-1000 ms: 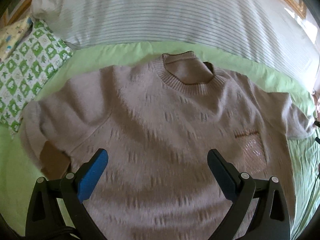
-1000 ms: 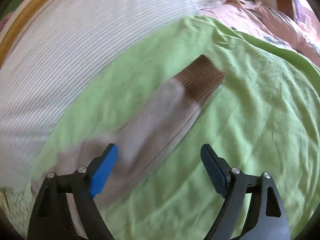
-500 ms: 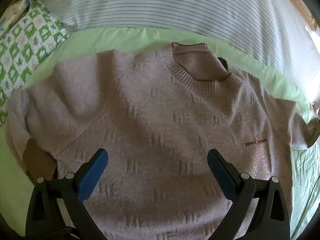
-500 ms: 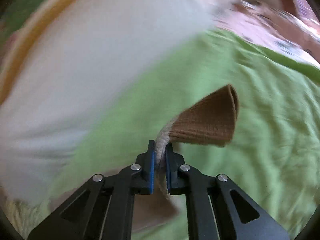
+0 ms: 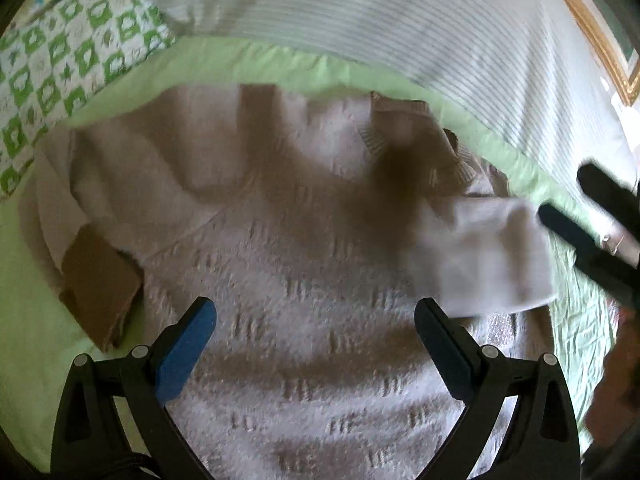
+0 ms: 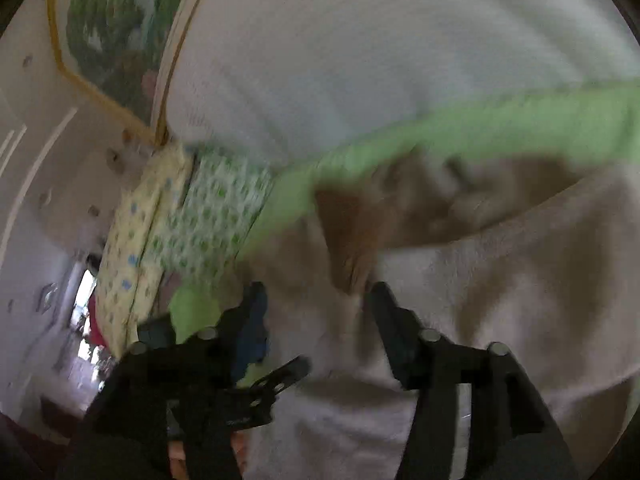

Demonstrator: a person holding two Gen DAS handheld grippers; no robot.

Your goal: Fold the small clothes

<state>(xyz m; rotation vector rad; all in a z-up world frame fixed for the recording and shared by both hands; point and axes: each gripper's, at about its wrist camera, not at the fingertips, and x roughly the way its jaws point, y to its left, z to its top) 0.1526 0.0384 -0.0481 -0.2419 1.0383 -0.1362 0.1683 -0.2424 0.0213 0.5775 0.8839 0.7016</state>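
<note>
A beige knit sweater (image 5: 304,264) lies face up on the green sheet (image 5: 248,68), collar toward the pillows. Its left sleeve, with a brown cuff (image 5: 100,280), is bent in beside the body. The right sleeve (image 5: 484,252) is folded across the chest; its brown cuff (image 5: 396,188) is a blur near the collar. My left gripper (image 5: 314,312) hovers open over the lower body, holding nothing. My right gripper (image 6: 320,308) is at the sweater's right side, also in the left wrist view (image 5: 564,192). Its jaws are opening and the sleeve cuff (image 6: 348,232) lies just ahead, no longer pinched.
A white striped pillow (image 5: 400,32) runs along the head of the bed. A green-and-white patterned pillow (image 5: 72,52) sits at the far left. A gold-framed picture (image 6: 120,32) hangs on the wall behind.
The right gripper shut on the right sleeve near its cuff, swung it over onto the sweater's chest, and now stands apart again. The left gripper drifted a little closer to the sweater.
</note>
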